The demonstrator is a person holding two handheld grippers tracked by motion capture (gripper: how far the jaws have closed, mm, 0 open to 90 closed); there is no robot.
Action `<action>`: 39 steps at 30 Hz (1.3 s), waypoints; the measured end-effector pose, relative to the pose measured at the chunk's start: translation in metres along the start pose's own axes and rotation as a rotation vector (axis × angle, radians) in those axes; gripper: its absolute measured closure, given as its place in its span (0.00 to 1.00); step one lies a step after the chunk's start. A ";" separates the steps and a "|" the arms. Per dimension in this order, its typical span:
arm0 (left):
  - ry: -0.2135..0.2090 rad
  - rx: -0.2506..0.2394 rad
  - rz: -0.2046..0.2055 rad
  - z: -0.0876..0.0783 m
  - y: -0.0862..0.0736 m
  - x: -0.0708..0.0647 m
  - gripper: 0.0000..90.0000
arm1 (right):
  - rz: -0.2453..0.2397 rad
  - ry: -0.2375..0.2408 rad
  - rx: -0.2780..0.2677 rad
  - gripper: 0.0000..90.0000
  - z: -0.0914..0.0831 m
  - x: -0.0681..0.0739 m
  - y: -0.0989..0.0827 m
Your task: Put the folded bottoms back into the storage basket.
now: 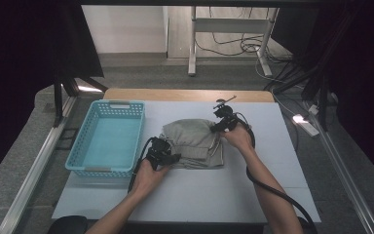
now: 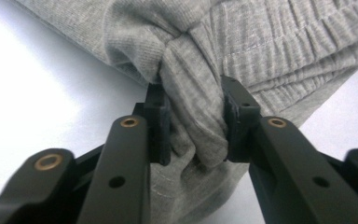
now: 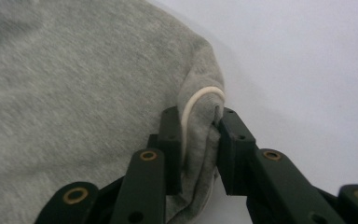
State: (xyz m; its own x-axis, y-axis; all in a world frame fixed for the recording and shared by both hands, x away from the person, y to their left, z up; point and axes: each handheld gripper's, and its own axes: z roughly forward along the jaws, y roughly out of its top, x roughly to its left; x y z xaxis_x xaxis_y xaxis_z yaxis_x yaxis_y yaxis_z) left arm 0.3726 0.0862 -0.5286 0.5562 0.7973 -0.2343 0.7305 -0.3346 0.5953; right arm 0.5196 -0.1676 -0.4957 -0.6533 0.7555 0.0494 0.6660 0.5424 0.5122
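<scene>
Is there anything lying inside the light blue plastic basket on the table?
No, the light blue plastic basket shows a bare bottom in the high view, while the folded grey fabric garment lies beside it on the white table.

- You're in a lab-style recording bay: dark curtains [image 1: 24,58] hang down both sides.
- Loose cables [image 1: 233,46] trail on the grey floor beyond your tabletop's [image 1: 185,190] far edge, under a bare desk frame [image 1: 229,29].
- A power strip [image 1: 306,124] lies off the right edge.
</scene>
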 end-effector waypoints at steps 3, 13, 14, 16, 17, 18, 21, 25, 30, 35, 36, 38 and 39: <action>0.009 0.011 -0.004 -0.001 0.002 -0.002 0.78 | 0.023 0.010 0.003 0.83 -0.002 -0.001 0.001; -0.010 -0.015 -0.015 -0.015 0.012 -0.006 0.81 | -0.028 0.051 -0.068 0.84 -0.022 -0.001 0.002; -0.017 -0.017 -0.015 -0.017 0.013 -0.006 0.81 | -0.033 0.055 -0.075 0.84 -0.024 0.000 0.002; -0.023 -0.028 -0.015 -0.021 0.015 -0.008 0.81 | -0.040 0.057 -0.078 0.84 -0.028 0.000 0.002; -0.025 -0.032 -0.011 -0.023 0.016 -0.009 0.81 | -0.040 0.059 -0.081 0.84 -0.029 0.001 0.002; -0.029 -0.032 -0.008 -0.026 0.017 -0.010 0.81 | -0.040 0.062 -0.088 0.84 -0.031 0.001 0.003; -0.039 -0.047 -0.004 -0.032 0.020 -0.014 0.81 | -0.044 0.070 -0.103 0.84 -0.038 0.003 0.004; -0.039 -0.063 0.018 -0.043 0.023 -0.018 0.81 | -0.059 0.073 -0.127 0.84 -0.050 0.005 0.005; -0.034 -0.083 0.043 -0.055 0.025 -0.023 0.81 | -0.063 0.099 -0.166 0.84 -0.064 0.005 0.006; -0.039 -0.100 0.055 -0.066 0.024 -0.021 0.81 | -0.069 0.121 -0.197 0.84 -0.073 0.008 0.008; -0.041 -0.100 0.054 -0.068 0.024 -0.020 0.81 | -0.073 0.125 -0.201 0.84 -0.075 0.009 0.009; -0.043 -0.105 0.049 -0.073 0.023 -0.019 0.81 | -0.078 0.129 -0.211 0.84 -0.078 0.013 0.010; -0.041 -0.105 0.049 -0.074 0.023 -0.019 0.81 | -0.088 0.130 -0.216 0.84 -0.080 0.014 0.011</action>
State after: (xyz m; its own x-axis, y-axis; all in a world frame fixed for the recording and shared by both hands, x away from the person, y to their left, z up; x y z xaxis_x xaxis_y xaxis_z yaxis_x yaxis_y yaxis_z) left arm 0.3496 0.1007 -0.4532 0.6078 0.7591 -0.2331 0.6576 -0.3167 0.6836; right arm 0.4888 -0.1799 -0.4209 -0.7558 0.6473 0.0990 0.5208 0.5024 0.6902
